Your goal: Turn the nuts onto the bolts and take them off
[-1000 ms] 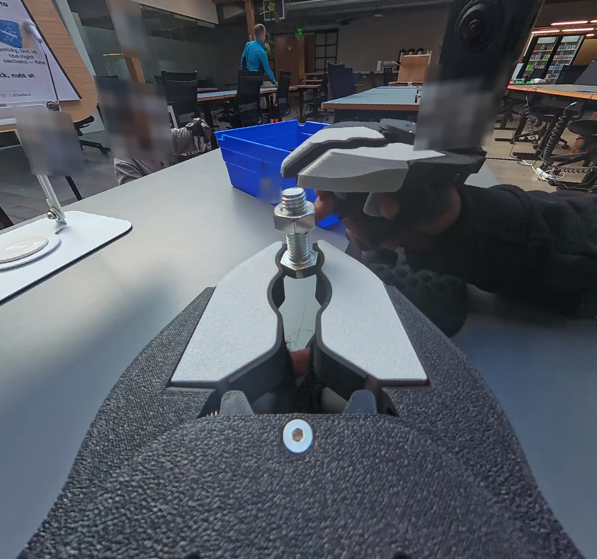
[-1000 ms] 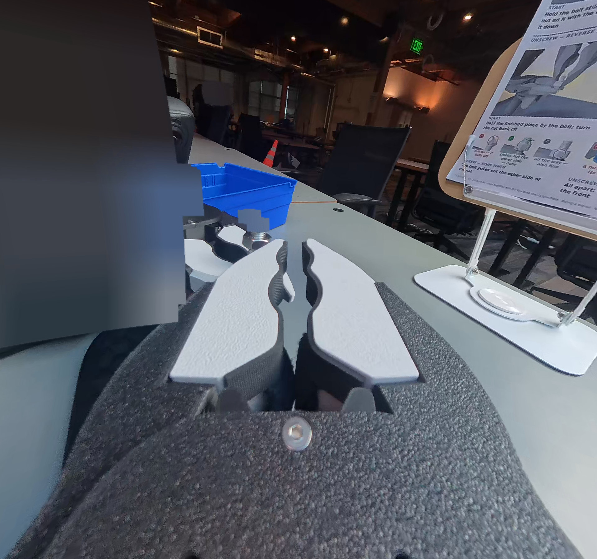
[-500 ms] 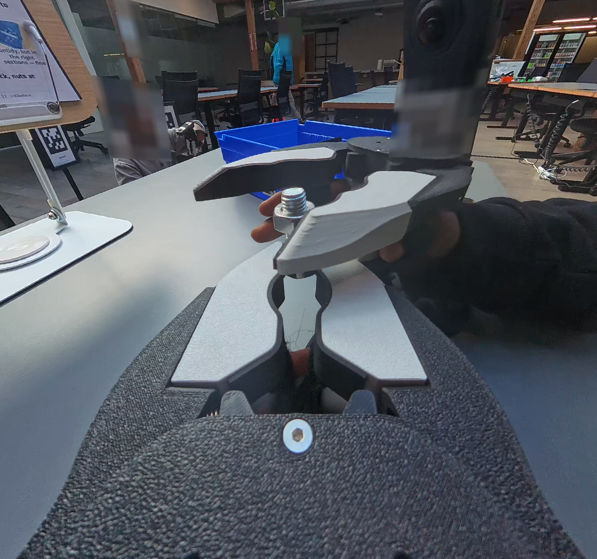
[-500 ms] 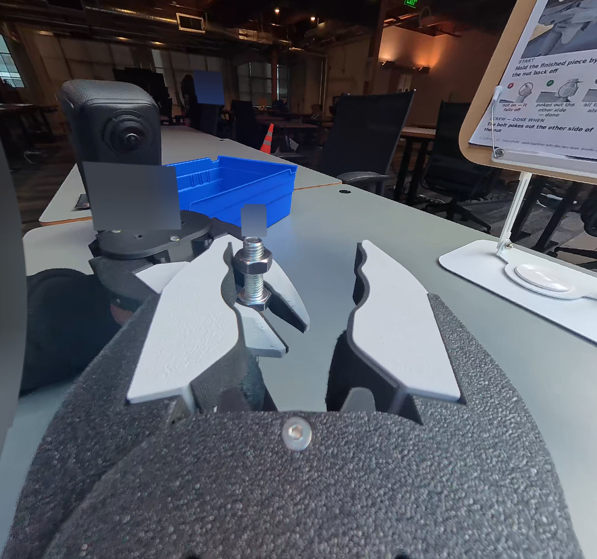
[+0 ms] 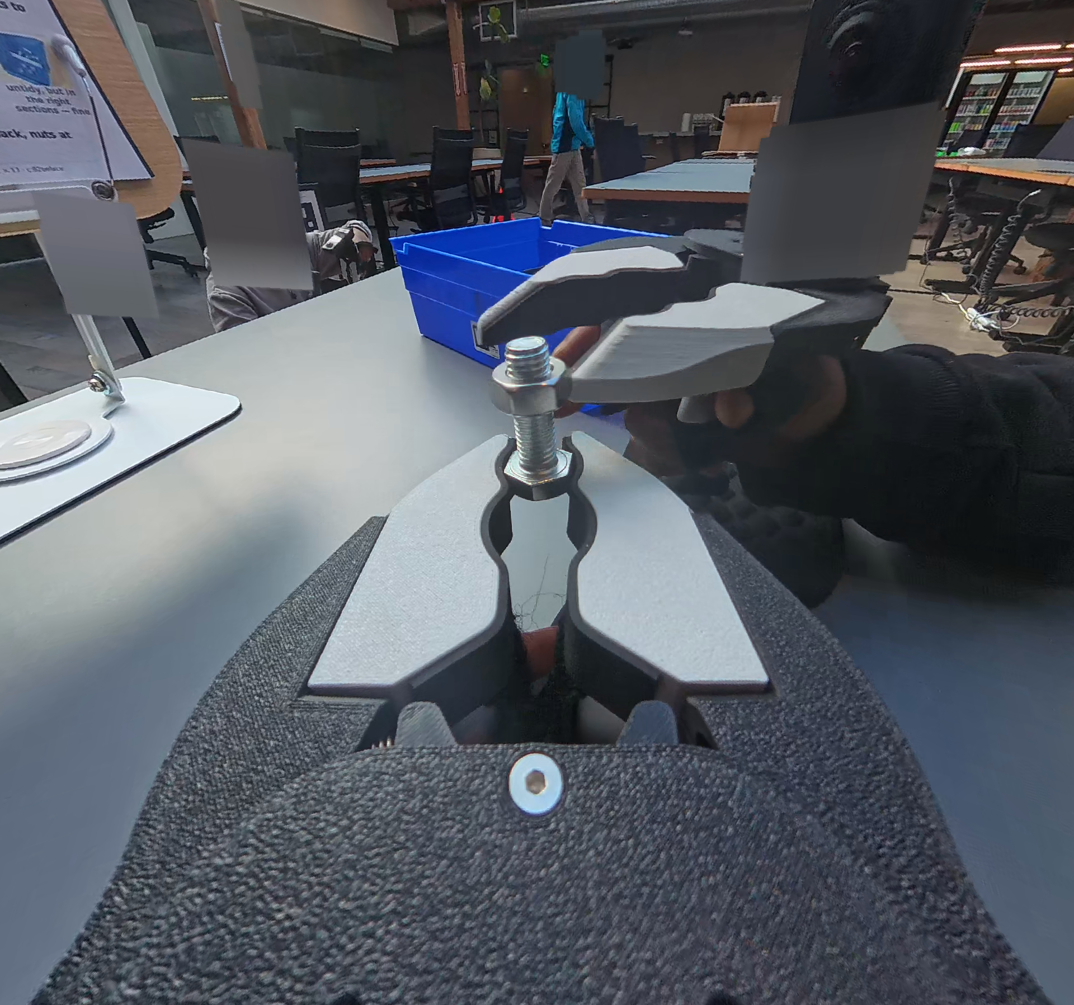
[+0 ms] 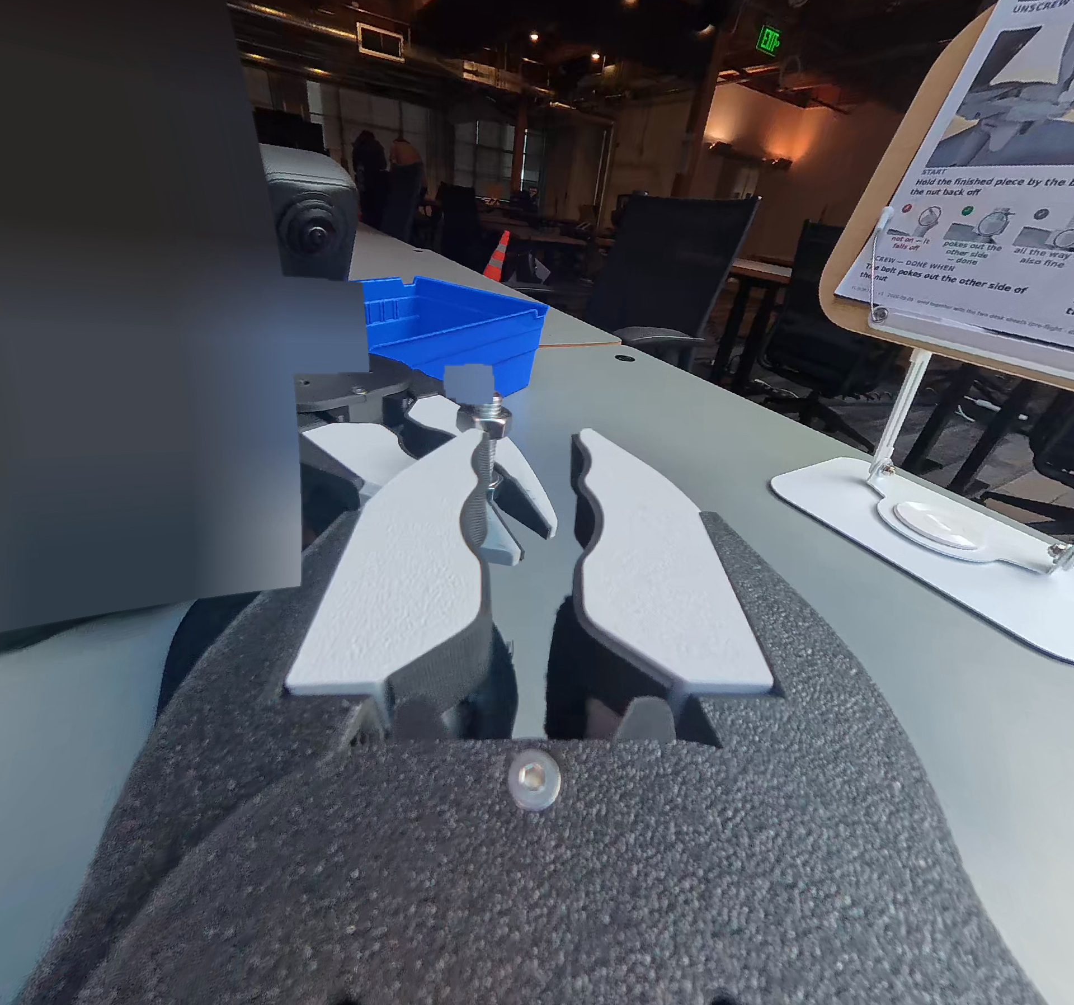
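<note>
Two grippers meet over the grey worktop (image 5: 290,454). The left gripper (image 5: 537,468) clamps the hex head of the bolt (image 5: 534,442), which stands upright at its fingertips. The nut (image 5: 527,390) sits high on the thread, with a short length of thread showing above it. The right gripper (image 5: 526,352) stands with a clear gap between its fingers; its near finger (image 5: 668,361) touches the nut's side, and its far finger lies behind and above the bolt tip. In the right wrist view, the right gripper (image 6: 529,437) hides much of the bolt's shank (image 6: 488,454) behind one finger. Whether the far finger touches the nut cannot be told.

Grey mosaic patches cover part of each camera housing and several background spots. A document stand (image 6: 930,518) near the worktop's edge carries a printed instruction sheet (image 6: 988,163), cut off by the frame. A blue bin (image 5: 465,280) stands beyond the bolt toward the far edge; its contents are hidden. Bare worktop lies between the stand and the grippers.
</note>
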Demonstrator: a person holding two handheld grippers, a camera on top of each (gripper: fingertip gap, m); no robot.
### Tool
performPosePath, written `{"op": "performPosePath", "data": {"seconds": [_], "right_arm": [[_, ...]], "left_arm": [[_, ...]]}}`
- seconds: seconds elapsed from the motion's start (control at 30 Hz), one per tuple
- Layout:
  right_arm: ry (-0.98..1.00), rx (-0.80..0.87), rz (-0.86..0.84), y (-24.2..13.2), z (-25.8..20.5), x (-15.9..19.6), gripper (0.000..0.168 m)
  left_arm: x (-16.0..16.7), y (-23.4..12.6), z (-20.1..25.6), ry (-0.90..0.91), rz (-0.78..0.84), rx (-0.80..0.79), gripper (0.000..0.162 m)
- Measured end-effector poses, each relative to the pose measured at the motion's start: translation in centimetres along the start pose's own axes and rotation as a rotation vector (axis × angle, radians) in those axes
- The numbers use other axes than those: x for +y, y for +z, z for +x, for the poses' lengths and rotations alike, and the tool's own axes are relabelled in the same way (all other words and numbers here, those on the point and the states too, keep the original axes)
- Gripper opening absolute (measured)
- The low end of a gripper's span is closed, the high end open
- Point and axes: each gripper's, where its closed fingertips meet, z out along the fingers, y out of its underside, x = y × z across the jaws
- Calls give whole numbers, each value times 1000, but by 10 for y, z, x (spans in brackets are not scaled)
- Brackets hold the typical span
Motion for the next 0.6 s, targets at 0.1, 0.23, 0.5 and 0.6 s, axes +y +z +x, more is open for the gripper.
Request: {"op": "performPosePath", "data": {"seconds": [0.1,0.23,0.5,0.6], "right_arm": [[-3,11,14,-4,4,-2,7],[-11,23,12,-6,8,-4,7],[111,-1,16,8,3,-2,72],[104,26,11,19,3,0,77]], "left_arm": [[0,0,1,5,-3,3,14],[0,0,1,4,-2,3,14],[0,1,1,8,-4,1,14],[1,1,1,11,-7,0,14]]}}
